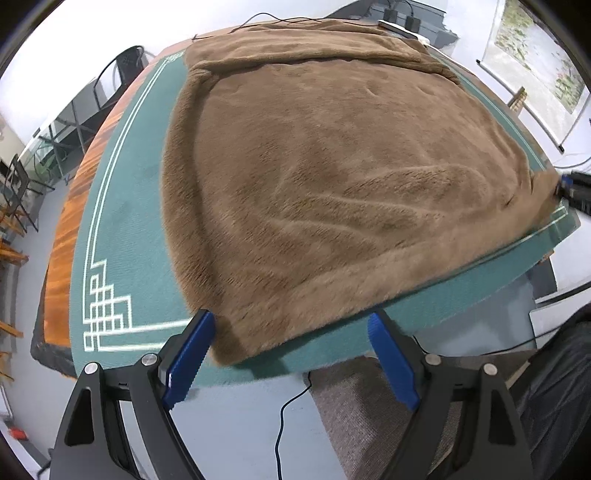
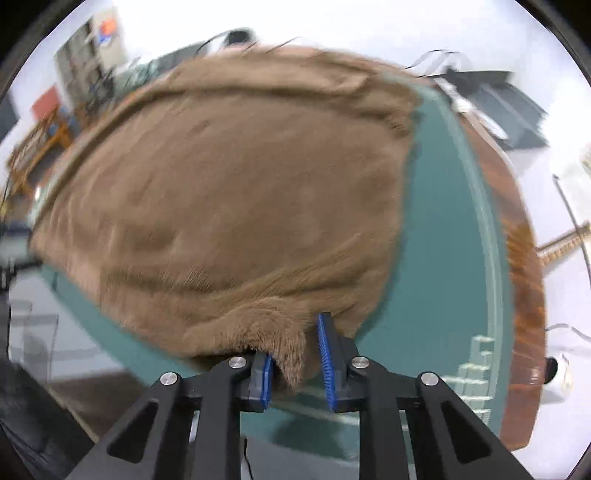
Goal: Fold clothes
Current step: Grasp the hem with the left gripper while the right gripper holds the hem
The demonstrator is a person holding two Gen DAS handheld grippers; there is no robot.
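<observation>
A brown fleece garment (image 1: 332, 177) lies spread flat on the green mat (image 1: 122, 229) of the table. My left gripper (image 1: 291, 332) is open, its blue fingers on either side of the garment's near-left corner at the table's front edge. My right gripper (image 2: 295, 354) is closing on the garment's near-right corner (image 2: 291, 350); fleece sits bunched between its blue fingers, with a gap still showing on the right side. The right gripper also shows in the left wrist view (image 1: 569, 186) at the garment's right corner. The right wrist view is motion-blurred.
The mat has a white line pattern (image 1: 107, 310) at its corners over a wooden tabletop (image 1: 70, 229). A power strip (image 1: 402, 29) and cables lie at the far edge. A grey seat (image 1: 369, 406) and a black cable (image 1: 284, 424) are below the front edge.
</observation>
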